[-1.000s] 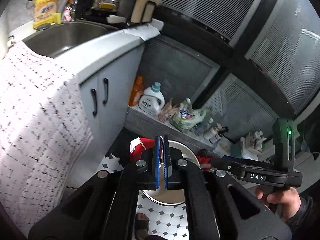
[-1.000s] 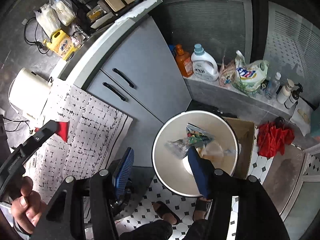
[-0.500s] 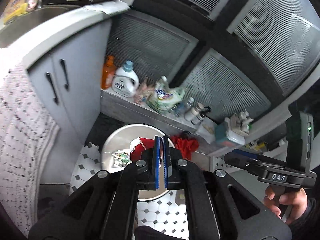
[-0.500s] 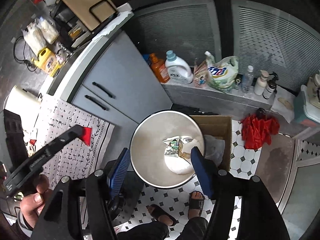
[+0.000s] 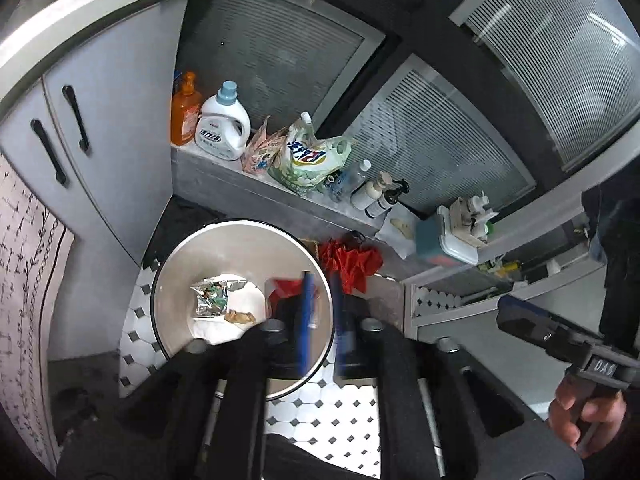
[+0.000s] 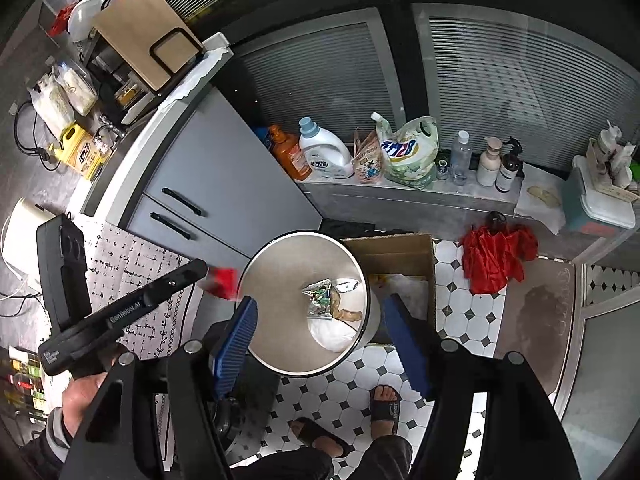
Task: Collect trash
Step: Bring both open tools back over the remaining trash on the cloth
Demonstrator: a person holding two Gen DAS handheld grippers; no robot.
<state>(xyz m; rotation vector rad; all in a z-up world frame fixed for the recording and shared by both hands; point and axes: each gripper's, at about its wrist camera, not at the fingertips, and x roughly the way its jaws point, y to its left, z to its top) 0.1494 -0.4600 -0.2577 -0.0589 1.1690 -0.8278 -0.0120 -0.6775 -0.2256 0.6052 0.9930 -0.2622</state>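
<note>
My left tongs (image 5: 320, 312) are opening right now, hanging over the near rim of the steel bin (image 5: 172, 248). The red wrapper (image 5: 286, 286) sits at the pads' left side, against the left pad; I cannot tell whether that pad has any hold on it or whether it is already dropping. In the right wrist view the same red scrap (image 6: 222, 282) shows at the tip of the left tongs, just outside the bin's rim rather than clearly above the opening. That's my worry: if it goes from there, it could land on the tiled floor (image 5: 320, 412) beside the bin, or catch on the rim and slide down the outside.

My right tongs (image 6: 320, 344) are spread wide and opening a touch more, nothing between them, straddling the bin from above. Risk here is small, though a downward drift could knock the rim.

Inside the bin, the foil packet (image 5: 210, 298) and a brownish scrap (image 5: 240, 316) lie on the white liner at the bottom, so that trash is home.

Beside the bin, on its far side, the cardboard box (image 6: 400, 252) stands open; a light wrapper fluttering sideways could end up in there instead. The red cloth (image 6: 496, 256) lies beyond the box on the floor, apart from the bin.
</note>
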